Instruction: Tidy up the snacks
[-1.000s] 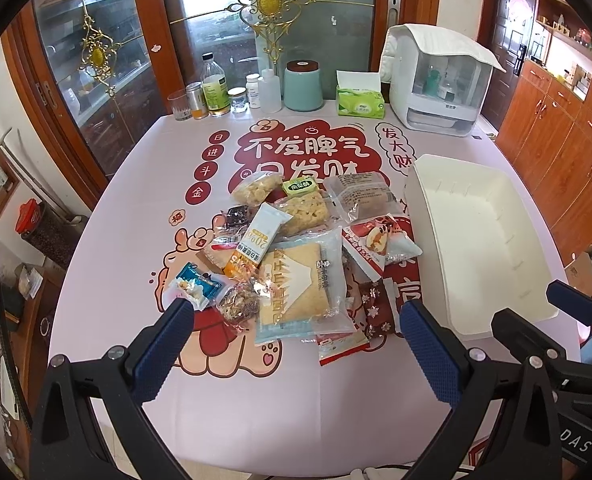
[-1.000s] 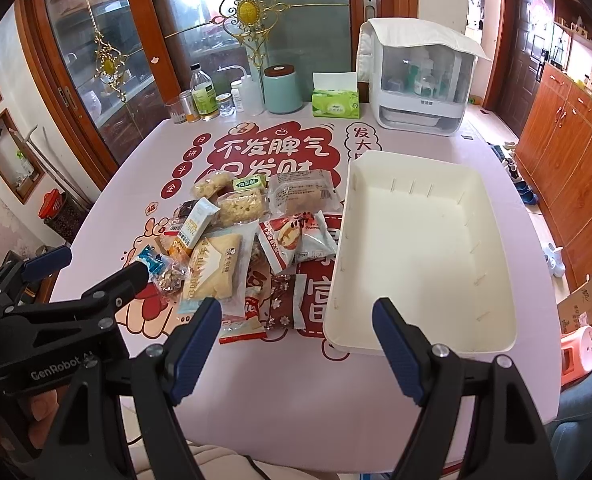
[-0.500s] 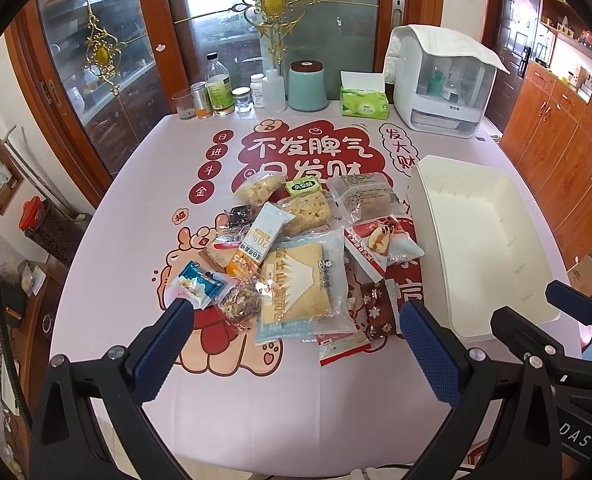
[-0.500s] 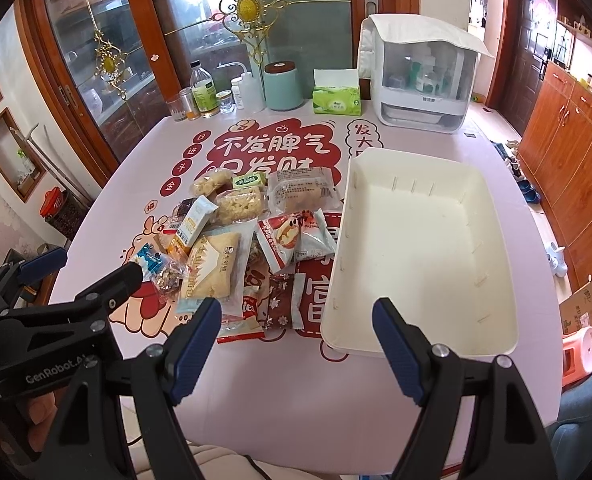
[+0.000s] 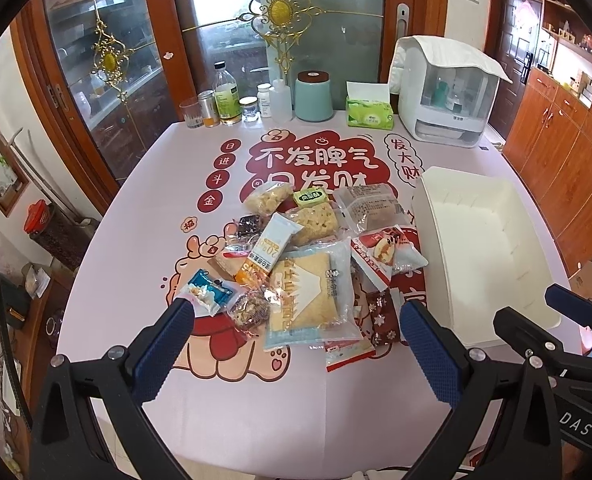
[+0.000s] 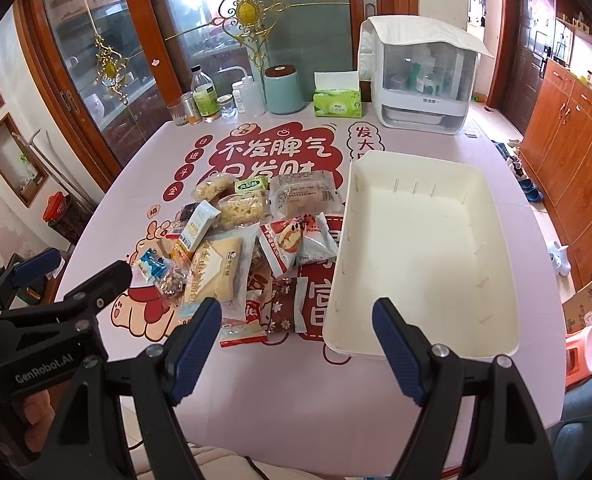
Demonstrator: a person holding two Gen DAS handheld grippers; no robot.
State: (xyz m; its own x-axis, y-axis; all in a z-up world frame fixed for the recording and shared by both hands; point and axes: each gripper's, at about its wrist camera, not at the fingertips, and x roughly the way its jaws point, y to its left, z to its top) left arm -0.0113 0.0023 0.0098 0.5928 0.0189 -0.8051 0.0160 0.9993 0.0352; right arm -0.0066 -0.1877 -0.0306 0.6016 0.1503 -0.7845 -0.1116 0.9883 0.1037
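A heap of wrapped snacks [image 5: 303, 264] [image 6: 252, 240] lies mid-table on a pink printed cloth; the biggest is a clear-wrapped square cake [image 5: 305, 292] [image 6: 214, 268]. An empty white bin [image 5: 491, 248] [image 6: 423, 256] sits right of the heap. My left gripper [image 5: 296, 320] hovers open over the near edge of the heap, nothing between its fingers. The right gripper [image 6: 296, 316] is open too, above the table between the heap and the bin's near-left corner. In the right wrist view the left gripper [image 6: 48, 280] shows at the left edge.
Along the table's far edge stand a glass [image 5: 192, 114], bottles [image 5: 227, 98], a teal canister [image 5: 313, 96], a green tissue box [image 5: 369, 112] and a white lidded organiser [image 5: 443, 92]. Wooden cabinets [image 6: 575, 152] line the right wall; an orange stool [image 6: 581, 350] sits at floor level.
Both grippers have drifted slightly; the view has shifted a little nearer the table. Nothing on the table has moved and both stay open.
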